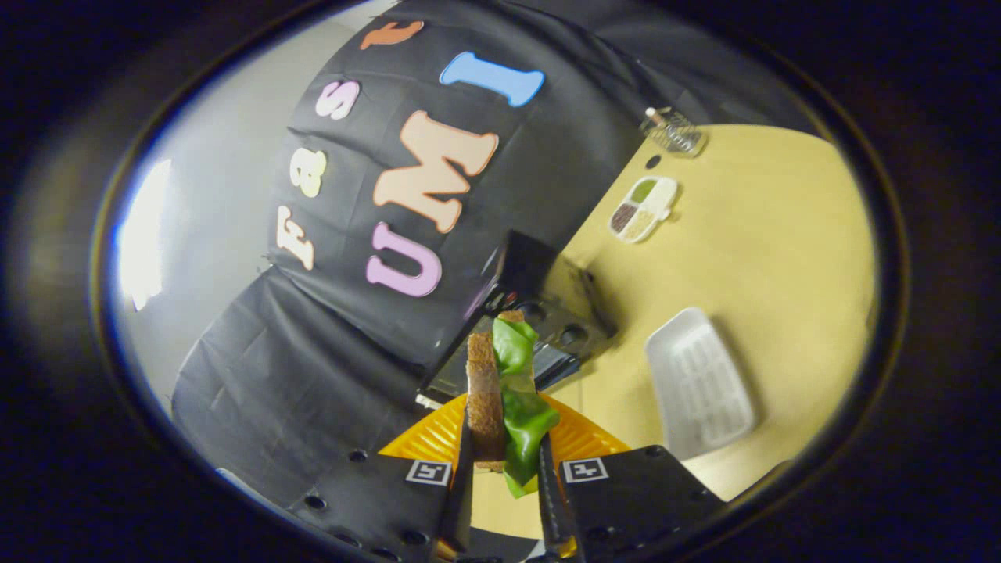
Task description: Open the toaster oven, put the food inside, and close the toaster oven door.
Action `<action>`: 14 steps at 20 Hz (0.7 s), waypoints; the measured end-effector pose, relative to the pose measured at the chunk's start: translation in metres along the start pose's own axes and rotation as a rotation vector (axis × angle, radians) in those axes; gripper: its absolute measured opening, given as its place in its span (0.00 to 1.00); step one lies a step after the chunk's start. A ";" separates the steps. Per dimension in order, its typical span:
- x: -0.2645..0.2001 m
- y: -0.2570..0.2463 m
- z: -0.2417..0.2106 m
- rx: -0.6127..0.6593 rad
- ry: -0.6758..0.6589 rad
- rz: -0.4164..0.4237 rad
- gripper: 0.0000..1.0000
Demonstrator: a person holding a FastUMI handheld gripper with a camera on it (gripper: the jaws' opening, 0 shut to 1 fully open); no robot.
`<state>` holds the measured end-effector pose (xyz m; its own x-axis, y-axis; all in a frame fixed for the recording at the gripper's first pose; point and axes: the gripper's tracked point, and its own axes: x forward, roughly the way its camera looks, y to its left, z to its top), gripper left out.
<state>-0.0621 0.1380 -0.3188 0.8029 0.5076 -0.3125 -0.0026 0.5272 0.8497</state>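
Gripper (504, 500) clamps the lettuce sandwich (504, 399) on both sides; keep it squeezed, carry it level into the open toaster oven (539, 313) beyond.

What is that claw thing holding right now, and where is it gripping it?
The gripper holds a sandwich of brown bread and green lettuce, its two fingers pressing on the flat sides at its near end.

My fingers (547, 489) and the sandwich (504, 399) squeezed between them hide most of the orange plate (430, 442) and the middle of the toaster oven (547, 313) beyond, so I cannot tell how its door stands; the divided dish (643, 209) holds bits too small to name, and the wire basket (674, 131) is blurred
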 end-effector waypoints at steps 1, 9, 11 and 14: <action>0.015 0.002 -0.013 0.005 0.028 0.015 0.37; 0.112 0.032 -0.081 0.074 0.131 0.055 0.37; 0.131 0.041 -0.090 0.088 0.141 0.061 0.37; 0.166 0.045 -0.095 0.103 0.142 0.044 0.37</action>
<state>0.0140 0.3107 -0.3726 0.7112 0.6236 -0.3246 0.0310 0.4335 0.9006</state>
